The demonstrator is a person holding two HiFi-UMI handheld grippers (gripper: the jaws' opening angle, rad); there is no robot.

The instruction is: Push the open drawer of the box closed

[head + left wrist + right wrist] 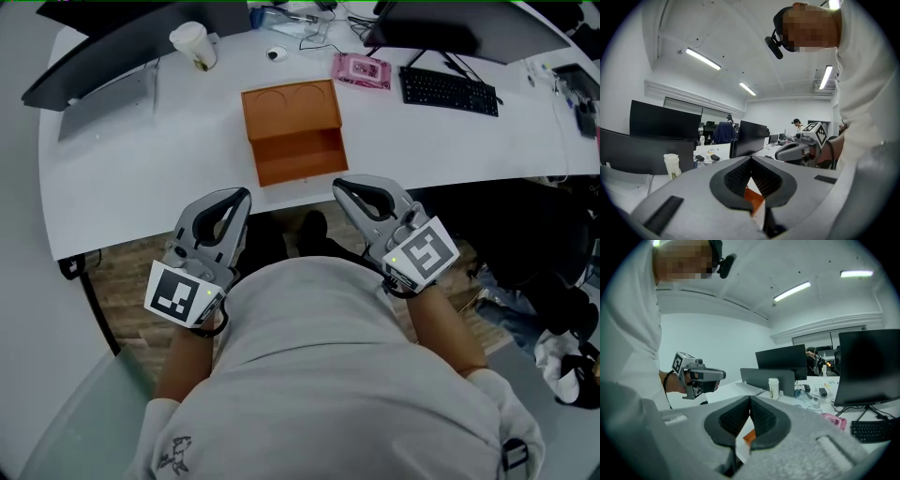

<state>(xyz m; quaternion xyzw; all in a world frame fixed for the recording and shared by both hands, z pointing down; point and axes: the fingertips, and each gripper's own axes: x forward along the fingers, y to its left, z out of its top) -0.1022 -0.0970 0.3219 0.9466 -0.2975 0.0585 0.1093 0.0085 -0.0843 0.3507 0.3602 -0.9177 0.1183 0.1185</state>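
An orange box (290, 110) stands on the white table (141, 178), and its open drawer (301, 156) juts toward the front edge. Both grippers hover below that edge, in front of the person's chest and apart from the box. My left gripper (243, 195) is left of the drawer front, shut with nothing in it. My right gripper (338, 185) is just right of the drawer front, also shut and empty. In the left gripper view the jaw tips (751, 160) touch and a bit of the orange box (754, 198) shows under them. The right gripper view shows the same with its tips (750, 399) and the box (749, 437).
A paper cup (194, 44), a pink pack (362, 70) and a black keyboard (448, 91) lie behind the box. A grey laptop (106, 99) sits at the left, with dark monitors at the back. Below the table are a wood floor and black bags (539, 253).
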